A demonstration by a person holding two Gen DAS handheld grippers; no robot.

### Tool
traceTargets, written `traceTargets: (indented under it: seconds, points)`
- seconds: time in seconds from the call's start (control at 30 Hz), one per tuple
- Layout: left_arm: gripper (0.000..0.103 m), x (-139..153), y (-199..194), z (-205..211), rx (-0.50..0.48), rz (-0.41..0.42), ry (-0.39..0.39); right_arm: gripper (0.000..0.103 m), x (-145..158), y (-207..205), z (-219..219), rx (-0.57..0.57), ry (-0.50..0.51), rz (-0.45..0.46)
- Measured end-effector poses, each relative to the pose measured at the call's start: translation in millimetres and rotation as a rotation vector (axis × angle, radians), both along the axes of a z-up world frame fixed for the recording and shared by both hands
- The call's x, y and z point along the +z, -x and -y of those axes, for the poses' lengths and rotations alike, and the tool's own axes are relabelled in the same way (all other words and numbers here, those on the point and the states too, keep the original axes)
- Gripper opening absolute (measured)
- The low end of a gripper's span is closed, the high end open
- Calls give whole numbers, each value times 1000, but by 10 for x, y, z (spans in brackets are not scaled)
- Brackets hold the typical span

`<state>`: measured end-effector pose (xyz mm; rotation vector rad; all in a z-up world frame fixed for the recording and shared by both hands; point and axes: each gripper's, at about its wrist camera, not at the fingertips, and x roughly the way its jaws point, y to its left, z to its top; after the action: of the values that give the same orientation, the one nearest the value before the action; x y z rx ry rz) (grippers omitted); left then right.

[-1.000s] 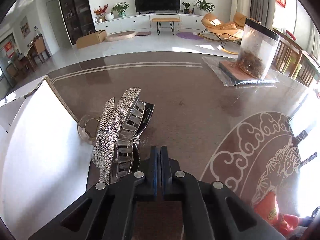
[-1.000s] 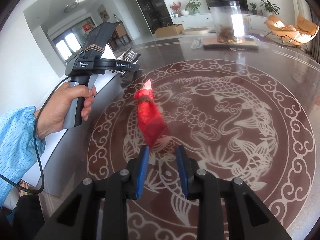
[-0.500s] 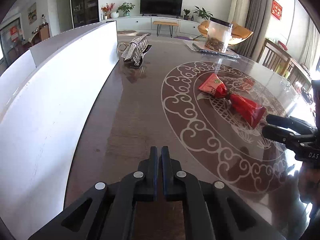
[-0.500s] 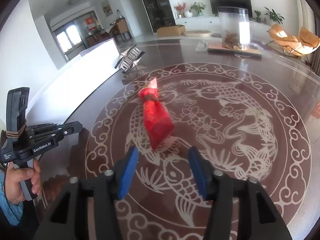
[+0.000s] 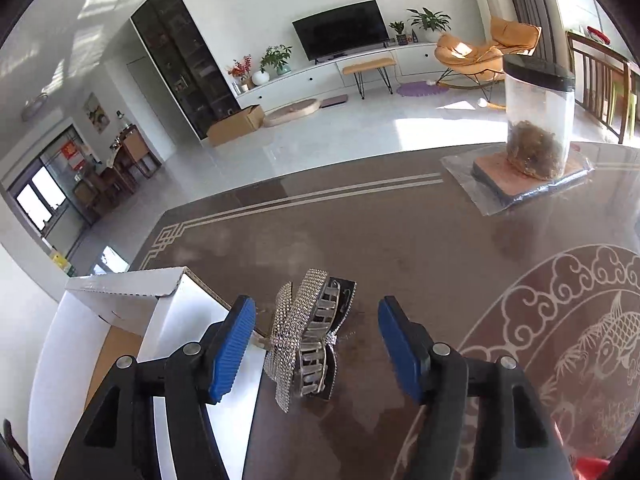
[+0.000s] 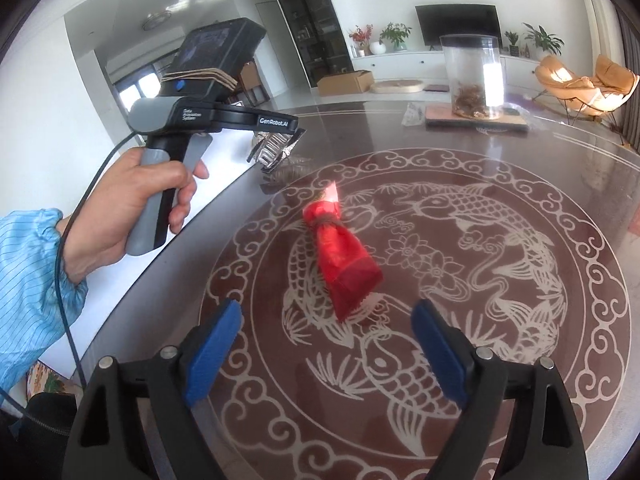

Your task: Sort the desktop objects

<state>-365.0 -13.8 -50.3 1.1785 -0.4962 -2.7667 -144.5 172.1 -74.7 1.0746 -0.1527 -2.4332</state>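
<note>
Brown table [image 5: 420,240]: both hand-held grippers opening, left [image 5: 316,344] around hair clip [image 5: 308,340], right [image 6: 326,344] empty.

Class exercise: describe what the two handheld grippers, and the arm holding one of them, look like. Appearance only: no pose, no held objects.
Both the left gripper and right gripper have black angular finger frames with silver bolts and ribbed blue pads. From the side, the left gripper shows a grey and black pistol handle, white "GenRobot.AI" lettering, a black box on top and a trailing dark cable. The hand holding it emerges from a light blue striped sleeve with an elastic cuff.

White box wall [image 5: 120,300] hems the hair clip [image 5: 308,336] on the left; bare table [image 5: 420,248] beyond and right
</note>
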Motion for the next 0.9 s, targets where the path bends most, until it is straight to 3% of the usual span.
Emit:
traceTargets:
  seconds: [0.1, 0.2, 0.23, 0.27, 0.37, 0.43, 0.47, 0.63, 0.8, 0.9]
  points:
    - [65, -157, 249, 55, 46, 37, -7, 88, 0, 2, 0, 7, 6, 1]
    - [85, -370, 355, -94, -25, 82, 48, 88, -5, 6, -1, 8, 9, 5]
    - [84, -424, 335, -139, -60, 85, 61, 88, -8, 6, -2, 7, 9, 8]
    - [80, -415, 292, -140, -72, 58, 50, 88, -11, 10, -4, 6, 10, 10]
    - [51, -335, 211, 2, -43, 10, 14, 88, -9, 8, -26, -5, 14, 10]
    - [25, -239, 149, 130, -40, 3, -31, 88, -13, 13, -31, -9, 15, 14]
    - [24, -202, 101, 194, -39, 8, -64, 88, -17, 20, -34, -10, 15, 17]
    - [21, -140, -583, 373, -51, 7, -185, 88, -35, 48, -68, -27, 21, 35]
    - [21, -67, -1718, 481, -94, 29, -314, 88, -28, 38, -82, -37, 21, 27]
    - [24, 55, -2258, 621, -100, -10, -391, 88, -23, 34, -84, -31, 27, 25]
